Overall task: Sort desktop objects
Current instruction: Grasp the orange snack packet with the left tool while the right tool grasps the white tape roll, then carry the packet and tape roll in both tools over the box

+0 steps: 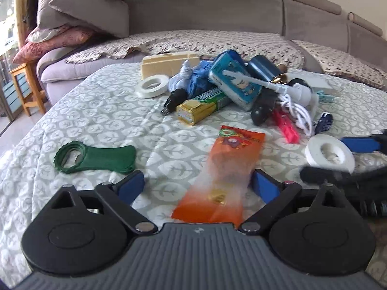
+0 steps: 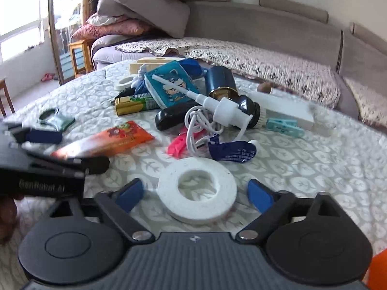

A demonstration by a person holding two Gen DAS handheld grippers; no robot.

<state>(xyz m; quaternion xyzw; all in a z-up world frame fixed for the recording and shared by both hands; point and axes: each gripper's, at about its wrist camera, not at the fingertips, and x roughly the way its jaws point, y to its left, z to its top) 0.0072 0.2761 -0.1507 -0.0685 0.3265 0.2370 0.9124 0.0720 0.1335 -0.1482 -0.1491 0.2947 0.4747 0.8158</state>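
Note:
My left gripper point(image 1: 198, 186) is open, its blue pads on either side of an orange snack packet point(image 1: 225, 171) that lies on the quilted table cover point(image 1: 101, 116). My right gripper point(image 2: 196, 193) is open around a white tape roll point(image 2: 197, 191) lying flat; that roll also shows in the left wrist view point(image 1: 330, 153). The packet shows in the right wrist view point(image 2: 106, 140) beside the left gripper's fingers point(image 2: 43, 136). A green bottle opener point(image 1: 94, 159) lies to the left.
A pile sits at the table's back: a blue tissue pack point(image 1: 234, 79), a yellow-green gum pack point(image 1: 200, 106), a white pump nozzle point(image 2: 217, 106), a white cable point(image 2: 200, 125), a pink clip point(image 2: 177, 146), a second tape roll point(image 1: 152, 85), a navy cup point(image 2: 221, 82). A sofa point(image 1: 205, 12) stands behind.

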